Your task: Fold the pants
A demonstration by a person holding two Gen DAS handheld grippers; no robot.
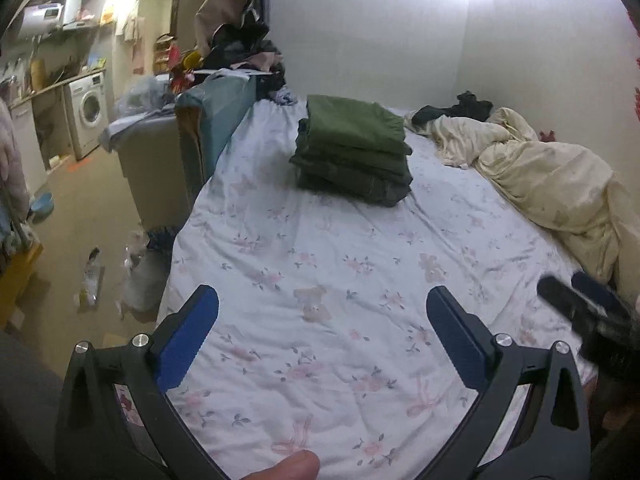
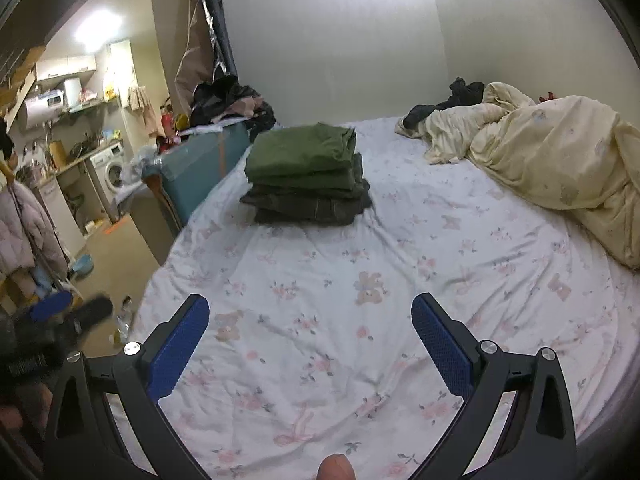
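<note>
Pants [image 2: 306, 174] folded, stacked on bed [image 2: 360, 320]; soft, floppy, we'd grab edges. L gripper [image 1: 322, 308] & R gripper [image 2: 310, 316] fingers wide apart, nothing held.

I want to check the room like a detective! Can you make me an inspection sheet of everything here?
Surface: bed sheet, white with pink flowers, wrinkled, bare in front.
Job's things: stack of folded pants, green on top, darker ones beneath, resting on the sheet.
Clutter: cream duvet bunched at the right; dark clothes by the wall; clothes heap beside the bed.
Grippers: left gripper and right gripper, jaws wide apart, holding nothing.
Cables: nothing seen.
Surroundings: washing machine, littered floor.
</note>
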